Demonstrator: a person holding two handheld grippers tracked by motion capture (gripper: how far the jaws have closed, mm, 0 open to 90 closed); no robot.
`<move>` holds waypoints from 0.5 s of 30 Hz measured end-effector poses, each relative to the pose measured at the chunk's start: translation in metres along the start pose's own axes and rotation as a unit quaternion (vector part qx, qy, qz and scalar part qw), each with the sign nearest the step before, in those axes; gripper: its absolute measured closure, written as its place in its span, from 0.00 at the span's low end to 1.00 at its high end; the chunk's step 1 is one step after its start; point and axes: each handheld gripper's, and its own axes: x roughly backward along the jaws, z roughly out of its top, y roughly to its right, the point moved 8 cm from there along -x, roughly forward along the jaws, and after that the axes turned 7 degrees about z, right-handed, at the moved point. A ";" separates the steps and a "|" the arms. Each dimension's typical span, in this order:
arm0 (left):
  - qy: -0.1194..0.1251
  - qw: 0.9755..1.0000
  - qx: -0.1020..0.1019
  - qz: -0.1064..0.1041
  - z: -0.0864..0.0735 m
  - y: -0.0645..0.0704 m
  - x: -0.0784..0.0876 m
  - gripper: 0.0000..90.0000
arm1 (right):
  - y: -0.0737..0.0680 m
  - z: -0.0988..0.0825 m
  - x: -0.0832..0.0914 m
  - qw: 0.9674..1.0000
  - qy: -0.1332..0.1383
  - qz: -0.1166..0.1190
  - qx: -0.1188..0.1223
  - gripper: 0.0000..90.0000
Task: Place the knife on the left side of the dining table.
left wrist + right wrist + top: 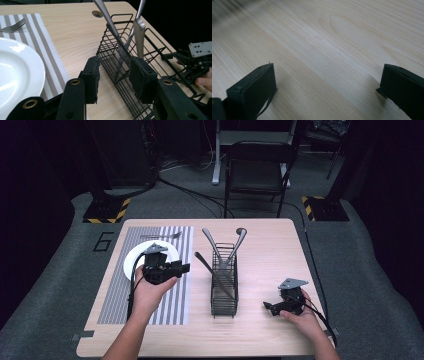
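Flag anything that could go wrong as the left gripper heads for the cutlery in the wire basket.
1. The utensils lean crossed in the wire basket; pulling one may drag another or tip the light basket.
2. The left gripper has its jaws only partly open and empty; the basket's wires sit right ahead, so a pad could snag them.
3. The plate lies just under the left hand; a low swing back could knock it or the fork.

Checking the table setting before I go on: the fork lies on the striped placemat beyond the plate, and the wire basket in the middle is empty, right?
Not quite. The wire basket is not empty: cutlery handles stand in it, as the high view shows. The fork does lie on the striped placemat beyond the plate.
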 end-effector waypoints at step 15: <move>0.004 1.000 -0.006 -0.011 0.014 0.014 -0.005 0.67 | 0.000 0.000 0.000 1.000 0.000 0.000 0.000 0.00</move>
